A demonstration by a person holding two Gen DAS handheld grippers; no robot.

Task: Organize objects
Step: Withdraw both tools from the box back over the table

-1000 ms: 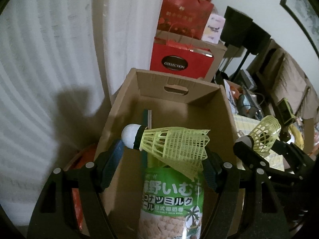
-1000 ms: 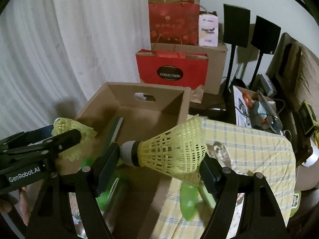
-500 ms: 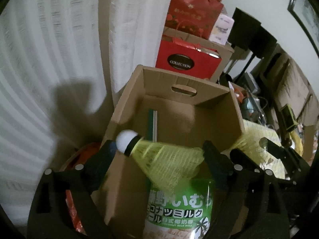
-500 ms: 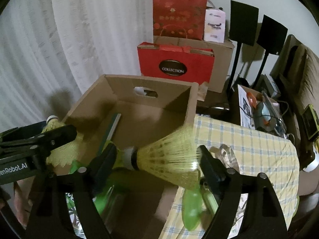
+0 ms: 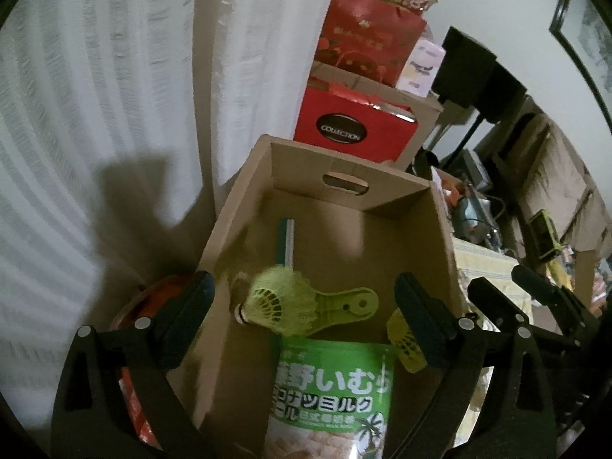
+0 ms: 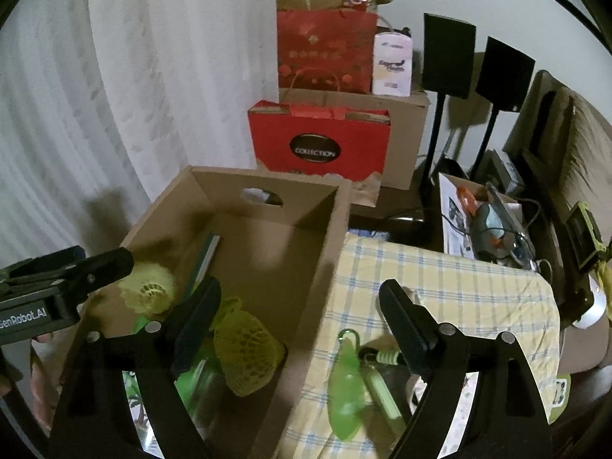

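Note:
An open cardboard box (image 5: 244,206) (image 6: 329,252) stands in front of me. My left gripper (image 5: 304,317) is open above it, and a yellow-green shuttlecock (image 5: 279,304) is loose and blurred inside the box below the jaws; it also shows in the right wrist view (image 6: 147,292). My right gripper (image 6: 300,325) is open over the box's right wall. A second yellow-green shuttlecock (image 6: 246,348) (image 5: 405,340) is loose in the box by its left finger. A green snack bag (image 5: 332,390) and a green plastic piece (image 5: 348,304) lie in the box.
A yellow checked cloth (image 6: 459,290) covers a table to the right, with a green clip (image 6: 344,378) and a green pen-like item (image 6: 382,390) on it. Red gift bags (image 6: 319,145) and a brown carton (image 6: 405,134) stand behind the box. White curtain to the left.
Both grippers have opened and let go of their shuttlecocks, which have dropped into the cardboard box. Both grippers have moved forward over the box.

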